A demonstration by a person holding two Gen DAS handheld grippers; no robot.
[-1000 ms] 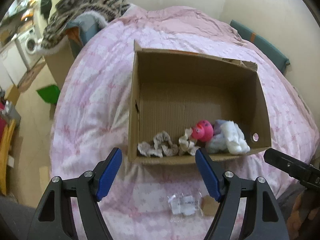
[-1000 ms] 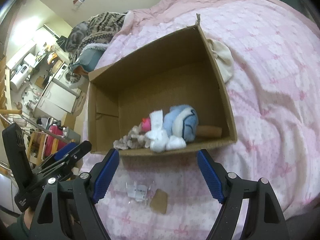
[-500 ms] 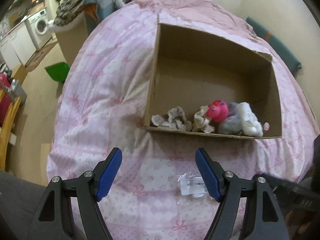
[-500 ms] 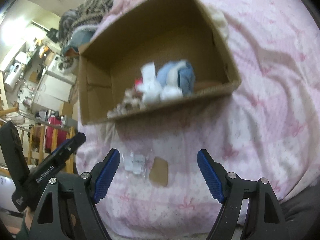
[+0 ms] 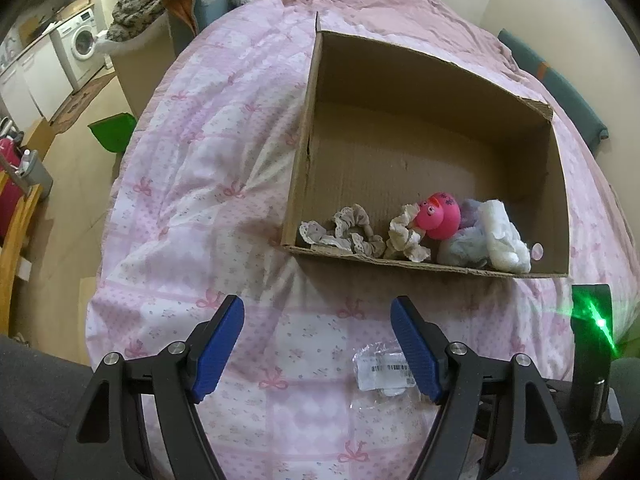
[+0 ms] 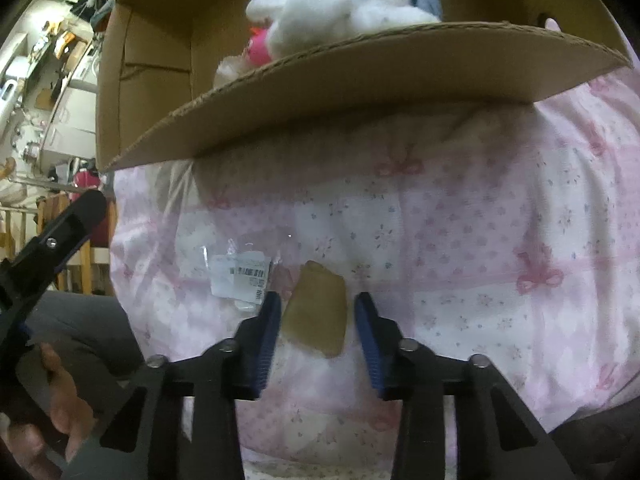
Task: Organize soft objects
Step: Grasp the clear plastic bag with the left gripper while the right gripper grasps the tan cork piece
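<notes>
- Right gripper point(image 6: 316, 316), fingers apart astride the tan piece point(image 6: 316, 314), may pinch the quilt point(image 6: 480, 240) along with it
- Left gripper point(image 5: 318, 344) hangs apart, empty; the plastic packet point(image 5: 382, 370) could snag its finger

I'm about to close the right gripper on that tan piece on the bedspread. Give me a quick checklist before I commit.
1. Tan piece lies between the right gripper fingers: ok.
2. Fingers touching it: not yet, gaps on both sides.
3. Clear plastic packet outside the closing path: ok, it lies left of the left finger.
4. Left gripper empty and out of the way: ok, open.
5. Cardboard box has room: ok.
6. Piece is soft: cannot tell.
</notes>
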